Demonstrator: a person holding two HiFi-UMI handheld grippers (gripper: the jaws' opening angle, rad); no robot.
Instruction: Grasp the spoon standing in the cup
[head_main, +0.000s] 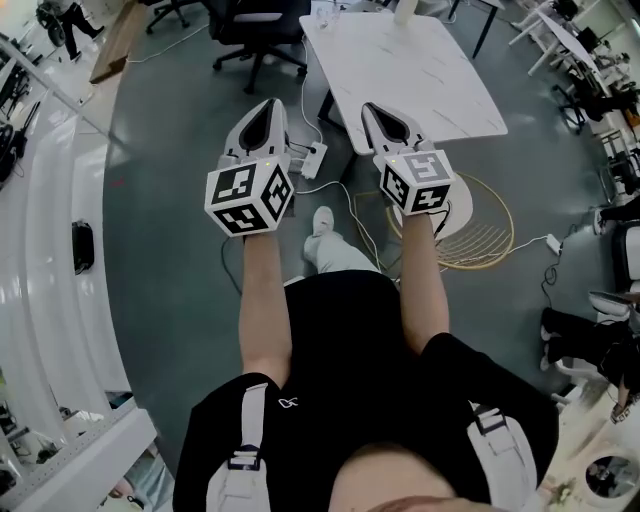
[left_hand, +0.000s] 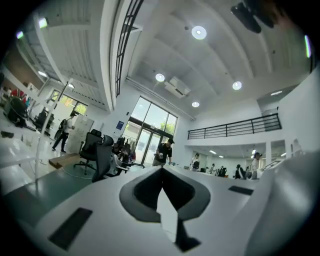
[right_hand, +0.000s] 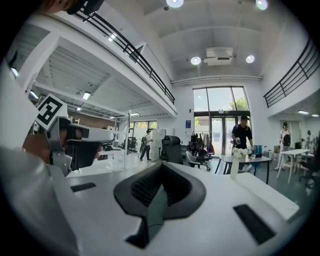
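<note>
No cup or spoon shows in any view. In the head view both grippers are held out in front of the person's body, above the grey floor. My left gripper (head_main: 268, 106) has its jaws closed to a point with nothing between them, and its own view shows the left gripper (left_hand: 161, 172) aimed level across a large hall. My right gripper (head_main: 386, 112) is also shut and empty, just short of the near edge of a white marble table (head_main: 410, 70). In its own view the right gripper (right_hand: 161, 167) points toward that table.
A white vase (right_hand: 234, 165) stands on the table's far part. A black office chair (head_main: 255, 25) sits behind the table. A power strip with cables (head_main: 313, 158) and a gold wire stool (head_main: 480, 228) lie on the floor. A person (right_hand: 242, 135) stands far off by the glass doors.
</note>
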